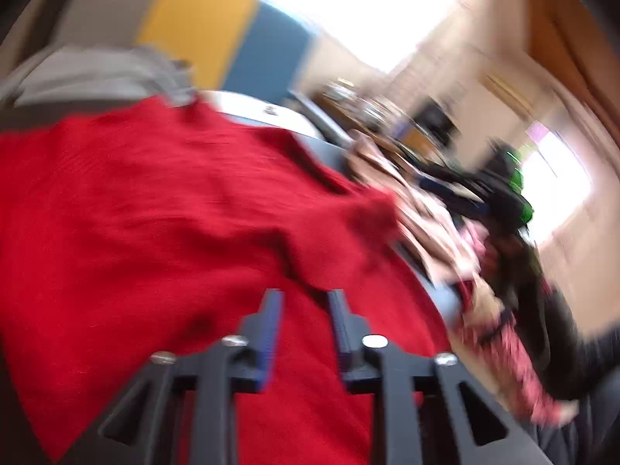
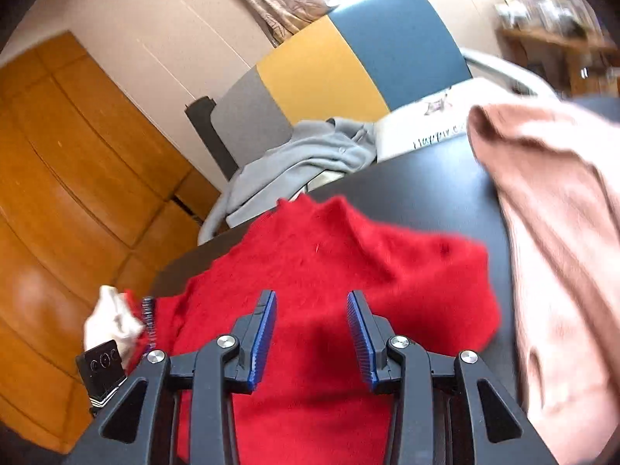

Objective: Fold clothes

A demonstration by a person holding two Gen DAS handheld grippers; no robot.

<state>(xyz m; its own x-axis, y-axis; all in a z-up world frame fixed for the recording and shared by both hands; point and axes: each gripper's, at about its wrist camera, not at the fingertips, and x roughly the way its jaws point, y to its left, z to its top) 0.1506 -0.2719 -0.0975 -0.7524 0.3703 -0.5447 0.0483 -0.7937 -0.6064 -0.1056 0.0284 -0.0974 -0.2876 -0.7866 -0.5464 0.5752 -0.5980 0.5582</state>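
My right tongs (image 2: 312, 306) stand released, the two blue-padded fingers (image 2: 267, 333) well apart with nothing between them, poised above the red sweater (image 2: 348, 271) that lies spread on the dark desk (image 2: 426, 190). The sweater's fuzzy knit reaches from under my fingers out toward the far edge of the desk, rumpled rather than flat. Just beside it on the right lies a pink garment (image 2: 562, 232), bunched and draped over the desk's right side. Beyond the far edge a grey garment (image 2: 302, 162) hangs over a chair with a grey, yellow and blue back (image 2: 333, 73), and a white box with handwriting (image 2: 434, 128) sits at the desk's far side. At the lower left of this view my left tongs hold a pinch of red fabric beside a bit of white cloth (image 2: 112, 317). My left tongs (image 1: 304, 298), seen in their own blurred view, have the fingers drawn near each other over the red sweater (image 1: 155, 213), a narrow gap showing between the tips; from this view I cannot tell whether they grip the knit. To the right there, blurred, are the pink garment (image 1: 426, 213) and a dark shape with green marks (image 1: 507, 190).
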